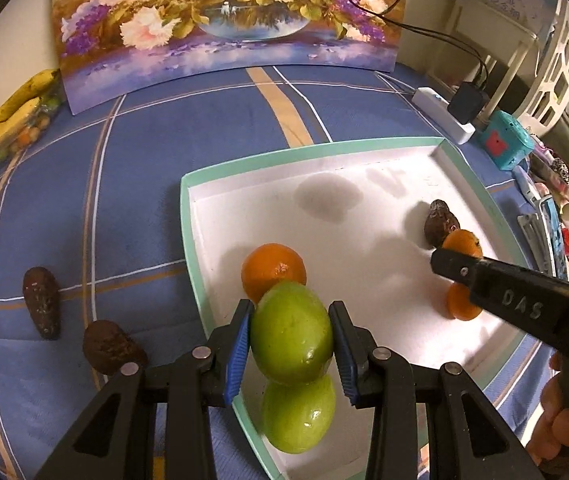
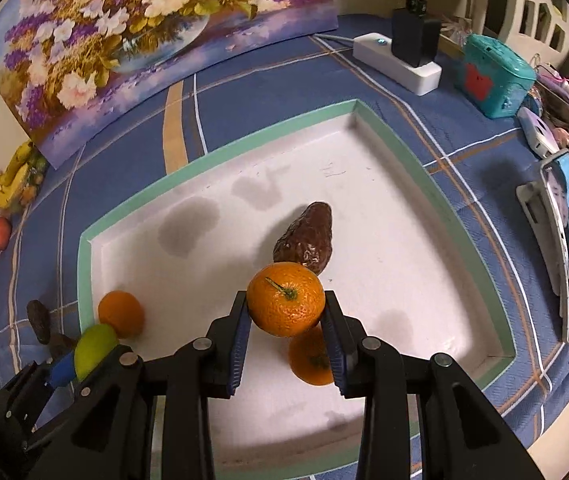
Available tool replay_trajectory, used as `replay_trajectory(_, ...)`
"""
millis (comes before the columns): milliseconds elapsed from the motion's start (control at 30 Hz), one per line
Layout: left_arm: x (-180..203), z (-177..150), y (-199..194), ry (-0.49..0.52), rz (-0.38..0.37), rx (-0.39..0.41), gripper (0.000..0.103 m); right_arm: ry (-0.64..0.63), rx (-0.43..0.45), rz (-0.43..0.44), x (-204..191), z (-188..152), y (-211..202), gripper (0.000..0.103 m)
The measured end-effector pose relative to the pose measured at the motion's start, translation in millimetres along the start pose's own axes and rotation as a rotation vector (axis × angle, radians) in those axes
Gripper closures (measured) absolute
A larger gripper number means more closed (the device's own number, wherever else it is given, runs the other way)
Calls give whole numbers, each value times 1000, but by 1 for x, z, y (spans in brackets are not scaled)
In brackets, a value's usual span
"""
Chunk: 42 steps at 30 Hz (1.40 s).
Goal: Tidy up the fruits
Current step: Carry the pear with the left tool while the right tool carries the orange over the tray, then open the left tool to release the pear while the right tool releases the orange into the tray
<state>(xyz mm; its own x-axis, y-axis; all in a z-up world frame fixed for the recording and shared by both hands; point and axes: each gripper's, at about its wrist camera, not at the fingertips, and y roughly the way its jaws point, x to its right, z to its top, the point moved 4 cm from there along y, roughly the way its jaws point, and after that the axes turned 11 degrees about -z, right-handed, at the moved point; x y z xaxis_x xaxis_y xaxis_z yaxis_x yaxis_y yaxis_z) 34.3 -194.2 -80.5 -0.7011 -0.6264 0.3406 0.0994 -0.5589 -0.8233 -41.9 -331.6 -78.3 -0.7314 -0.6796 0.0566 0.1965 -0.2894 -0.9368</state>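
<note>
The white tray with its green rim (image 2: 220, 160) lies on the blue checked cloth (image 1: 144, 168), its long sides running near to far; inside it a brown avocado (image 2: 306, 240) points its narrow end far and slightly right, an orange (image 2: 121, 314) sits at the near-left edge, another orange (image 2: 308, 360) lies under the right gripper, and a green fruit (image 1: 298, 416) rests in the near corner; the left gripper (image 1: 290, 336) holds a second green fruit (image 1: 291, 332) between its blue-padded fingers (image 1: 240, 344), closed to the fruit's width, above the tray's near-left corner; the right gripper (image 2: 286, 312) clamps a stem-up orange (image 2: 286, 298) likewise, just near the avocado; left of the tray, on the cloth, two more avocados (image 1: 42, 304) lie apart from it; bananas (image 1: 16, 108) lie far left beside the flower painting (image 1: 228, 12).
</note>
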Motion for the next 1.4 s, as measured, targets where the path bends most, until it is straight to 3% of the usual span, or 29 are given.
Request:
replay_trajectory(467, -17, 3, 9, -70, -22, -19, 62, -36, -31, -16, -4, -5, 18, 66)
replay_trajectory(1400, -22, 6, 4, -88, -40, -23, 62, -52, -28, -47, -7, -6, 16, 66)
